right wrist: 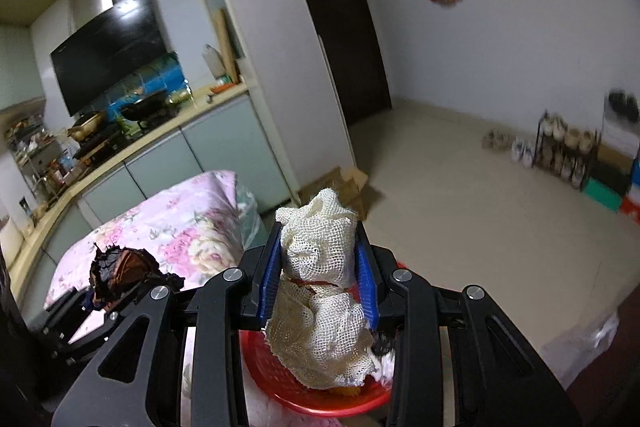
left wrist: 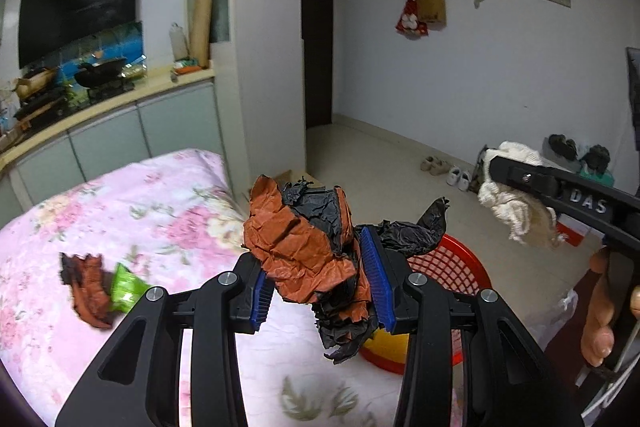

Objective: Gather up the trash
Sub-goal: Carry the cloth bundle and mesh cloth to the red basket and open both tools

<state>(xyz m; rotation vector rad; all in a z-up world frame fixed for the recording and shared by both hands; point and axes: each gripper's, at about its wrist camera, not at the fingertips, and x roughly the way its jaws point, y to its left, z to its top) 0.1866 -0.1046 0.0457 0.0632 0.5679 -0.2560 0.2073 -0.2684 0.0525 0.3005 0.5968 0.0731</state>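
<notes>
My left gripper (left wrist: 320, 283) is shut on a crumpled orange and black paper wad (left wrist: 304, 247), held above the bed's edge next to the red basket (left wrist: 452, 263). My right gripper (right wrist: 318, 283) is shut on a cream mesh cloth (right wrist: 320, 299) that hangs over the red basket (right wrist: 280, 387). In the left wrist view the right gripper (left wrist: 516, 183) and its cloth (left wrist: 516, 215) show at the right. In the right wrist view the left gripper's paper wad (right wrist: 120, 271) shows at the left. On the pink floral bedspread (left wrist: 120, 211) lie a torn orange and black scrap (left wrist: 90, 291) and a green wrapper (left wrist: 126, 287).
A kitchen counter (left wrist: 120, 95) with a stove and pans runs behind the bed. A cardboard box (right wrist: 352, 187) lies on the floor by the white pillar. Shoes (left wrist: 444, 171) and a shoe rack (right wrist: 568, 147) stand along the far wall. A dark door (right wrist: 340, 19) is behind.
</notes>
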